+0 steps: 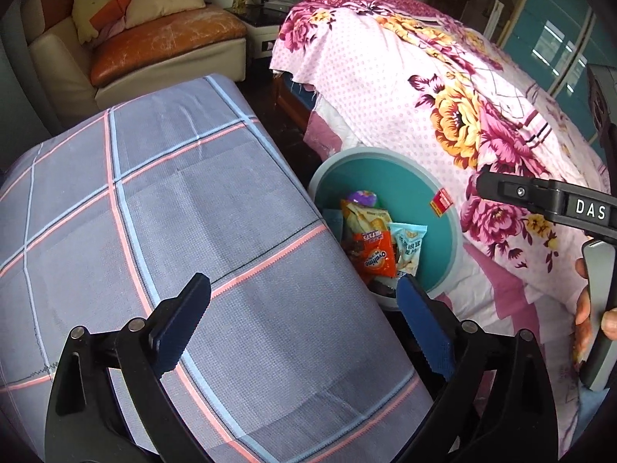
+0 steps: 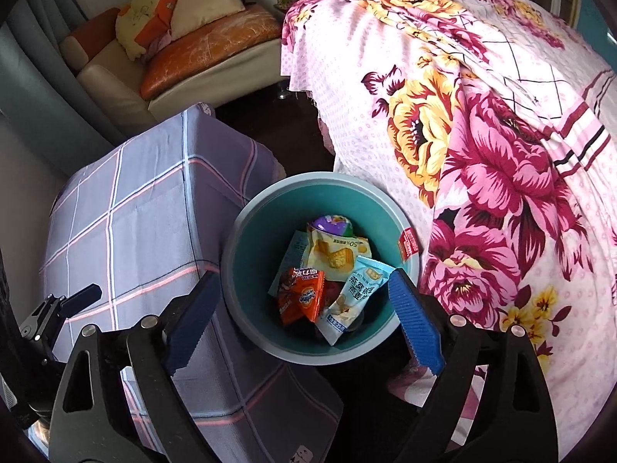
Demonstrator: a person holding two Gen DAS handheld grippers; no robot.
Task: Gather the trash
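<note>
While the right hand-held gripper (image 2: pixel 304 318) hangs wide open and empty over the bin (image 2: pixel 246 231) | wrappers (image 2: pixel 339 270) lie inside, at 12 o'clock of its fingers | left hand-held gripper (image 1: pixel 304 324) open, empty above the bench (image 1: pixel 154 212) | bench bare; collecting looks nearly done

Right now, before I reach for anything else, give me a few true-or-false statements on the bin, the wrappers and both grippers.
1. The right gripper holds an orange wrapper. False: its jaws stand open and empty above the bin.
2. The orange wrapper lies inside the bin. True.
3. The bin stands between the checked cloth and the floral bedspread. True.
4. The left gripper is shut on a pale blue packet. False: it is open and empty; the pale blue packet is in the bin.
5. The bin is tipped over. False: it stands upright.
</note>
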